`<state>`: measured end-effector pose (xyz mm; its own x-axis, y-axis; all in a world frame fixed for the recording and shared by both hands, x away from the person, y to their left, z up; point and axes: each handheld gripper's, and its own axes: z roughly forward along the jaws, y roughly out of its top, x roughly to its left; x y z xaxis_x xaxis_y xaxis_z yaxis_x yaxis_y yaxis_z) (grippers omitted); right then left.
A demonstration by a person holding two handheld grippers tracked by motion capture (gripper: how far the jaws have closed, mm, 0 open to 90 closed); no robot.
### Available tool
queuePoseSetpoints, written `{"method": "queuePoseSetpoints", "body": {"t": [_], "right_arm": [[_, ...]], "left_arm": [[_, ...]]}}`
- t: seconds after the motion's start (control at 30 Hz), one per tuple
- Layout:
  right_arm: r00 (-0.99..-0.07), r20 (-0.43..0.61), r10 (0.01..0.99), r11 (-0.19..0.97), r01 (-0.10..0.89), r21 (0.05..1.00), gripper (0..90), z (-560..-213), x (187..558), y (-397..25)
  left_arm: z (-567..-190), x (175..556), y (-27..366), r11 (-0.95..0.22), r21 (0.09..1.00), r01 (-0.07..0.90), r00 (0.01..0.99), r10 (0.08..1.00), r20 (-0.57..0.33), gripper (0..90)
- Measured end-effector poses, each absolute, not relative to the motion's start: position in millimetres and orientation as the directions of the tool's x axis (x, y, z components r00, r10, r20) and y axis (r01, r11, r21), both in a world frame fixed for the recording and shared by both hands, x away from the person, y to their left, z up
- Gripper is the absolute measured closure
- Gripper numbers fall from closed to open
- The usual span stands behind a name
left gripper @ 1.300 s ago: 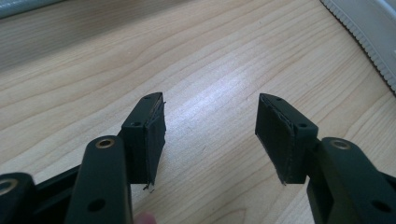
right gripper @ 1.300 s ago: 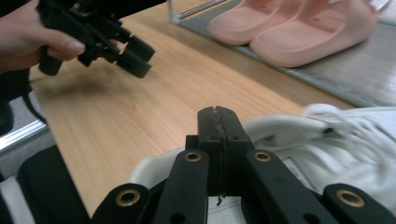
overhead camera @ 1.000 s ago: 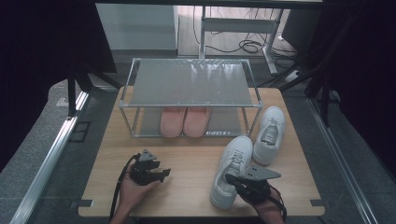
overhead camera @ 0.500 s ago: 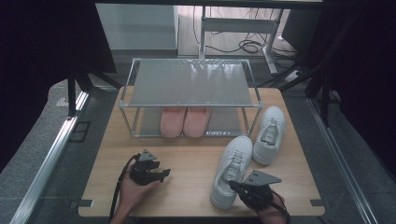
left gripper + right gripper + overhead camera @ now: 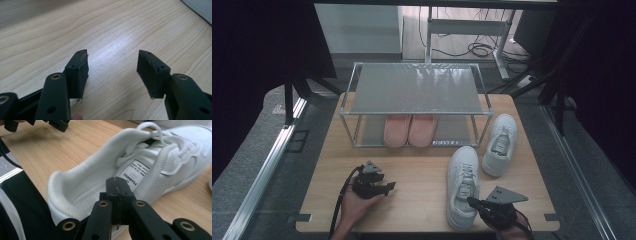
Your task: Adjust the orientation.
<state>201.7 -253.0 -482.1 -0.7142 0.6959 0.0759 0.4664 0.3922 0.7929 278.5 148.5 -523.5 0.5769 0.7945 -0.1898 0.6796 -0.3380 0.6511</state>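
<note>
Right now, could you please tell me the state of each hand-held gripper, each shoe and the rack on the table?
Left hand-held gripper: open, jaws wide apart over bare wood, holding nothing.
Right hand-held gripper: shut, jaws pressed together at the near sneaker's heel opening.
Near white sneaker: upright on its sole, laced, toe toward the rack.
Far white sneaker: upright beside the rack.
Pink slippers: paired, on the lower shelf.
Rack: standing, top shelf bare.
</note>
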Motion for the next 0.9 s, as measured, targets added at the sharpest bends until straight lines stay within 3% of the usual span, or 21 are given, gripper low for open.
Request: {"method": "queuePoseSetpoints", "body": {"t": [0.9], "right_arm": [[-0.667, 0.093, 0.739, 0.335, 0.484, 0.808, 90.0, -484, 213, -303]], "left_arm": [[-526, 279, 143, -0.359, 0.642, 0.677, 0.587, 0.790, -0.178, 43.1]]}}
